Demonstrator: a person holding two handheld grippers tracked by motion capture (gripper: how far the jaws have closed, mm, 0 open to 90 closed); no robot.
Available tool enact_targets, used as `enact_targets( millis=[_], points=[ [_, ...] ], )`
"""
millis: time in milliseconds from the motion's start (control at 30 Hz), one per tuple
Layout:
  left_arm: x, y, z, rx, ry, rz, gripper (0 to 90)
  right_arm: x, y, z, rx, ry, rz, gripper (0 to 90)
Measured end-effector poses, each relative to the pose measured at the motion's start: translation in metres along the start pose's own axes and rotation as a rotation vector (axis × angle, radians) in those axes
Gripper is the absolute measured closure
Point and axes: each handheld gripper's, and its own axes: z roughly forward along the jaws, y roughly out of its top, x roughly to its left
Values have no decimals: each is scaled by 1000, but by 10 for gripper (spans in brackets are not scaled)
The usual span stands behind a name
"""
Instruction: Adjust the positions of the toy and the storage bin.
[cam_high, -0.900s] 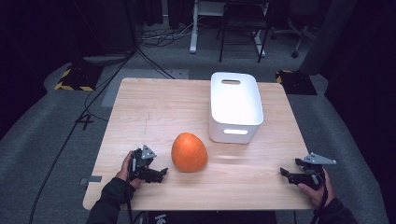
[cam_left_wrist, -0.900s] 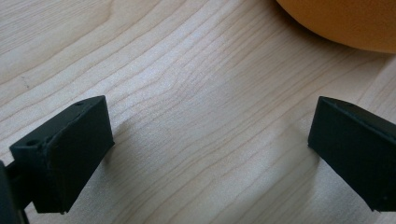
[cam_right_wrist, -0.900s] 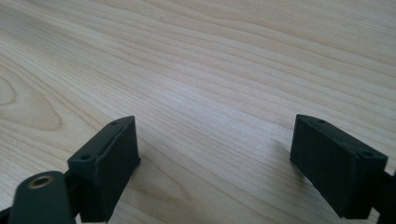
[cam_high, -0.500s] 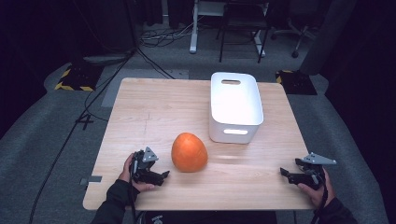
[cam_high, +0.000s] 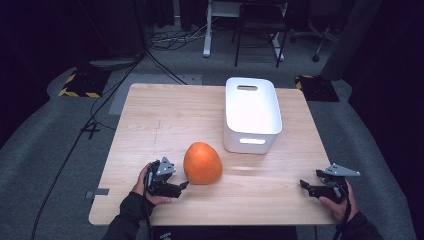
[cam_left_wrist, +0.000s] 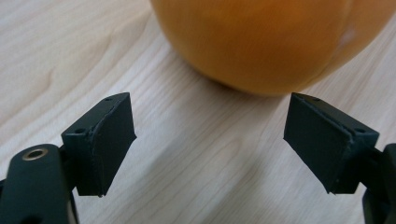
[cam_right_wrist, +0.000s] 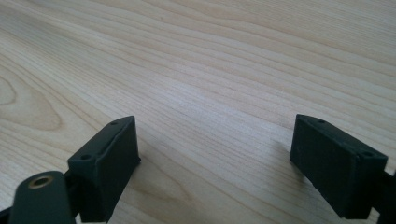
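**Two grippers wide, fruit just ahead**

One big light-wood table (cam_high: 165, 115) under everything. The white bin (cam_high: 251, 114) stands just behind the orange fruit (cam_high: 202, 163) and to its right, empty. My left gripper (cam_high: 181, 186) sits just short of the fruit, jaws apart; I'd judge it should slide in low and level, straddling the widest part. My right gripper (cam_high: 306, 186) rests well right of the fruit, jaws apart on bare wood.

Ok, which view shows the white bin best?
The high view: the white bin shows whole, open and empty, on the wooden table beyond the orange fruit. The left gripper view gives fruit and tabletop, the right gripper view bare wood.
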Motion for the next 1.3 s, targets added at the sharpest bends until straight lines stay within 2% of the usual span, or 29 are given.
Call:
enact_targets(
  millis=[200,233,300,367,600,700,833,867,1000,1033,1167,1300],
  points=[
    [-4,10,-10,-53,-6,-12,166,0,0,0,0,0,-5,153],
    [-4,12,-12,-60,13,7,166,0,0,0,-1,-1,-3,153],
    [-5,15,-15,-83,5,-13,164,0,0,0,0,-1,-5,153],
    [-6,19,-20,-102,3,-14,164,0,0,0,0,0,-5,153],
    [-12,33,-35,-163,0,9,162,0,0,0,1,0,-3,153],
    [-16,39,-36,-181,-2,19,162,0,0,0,0,0,-1,153],
    [-17,46,-37,-181,1,42,162,0,0,0,1,0,-3,153],
    [-17,48,-36,-184,-8,31,162,0,0,0,0,-1,-6,153],
    [-18,54,-38,-203,-12,39,161,0,0,0,-1,0,-2,153],
    [-19,59,-39,-213,-3,54,161,0,0,0,0,-1,-5,153],
    [-20,67,-36,-223,-3,69,161,0,0,0,0,-1,-6,153],
    [-20,76,-31,-233,-16,65,161,0,0,0,-1,0,-6,153]
  ],
)
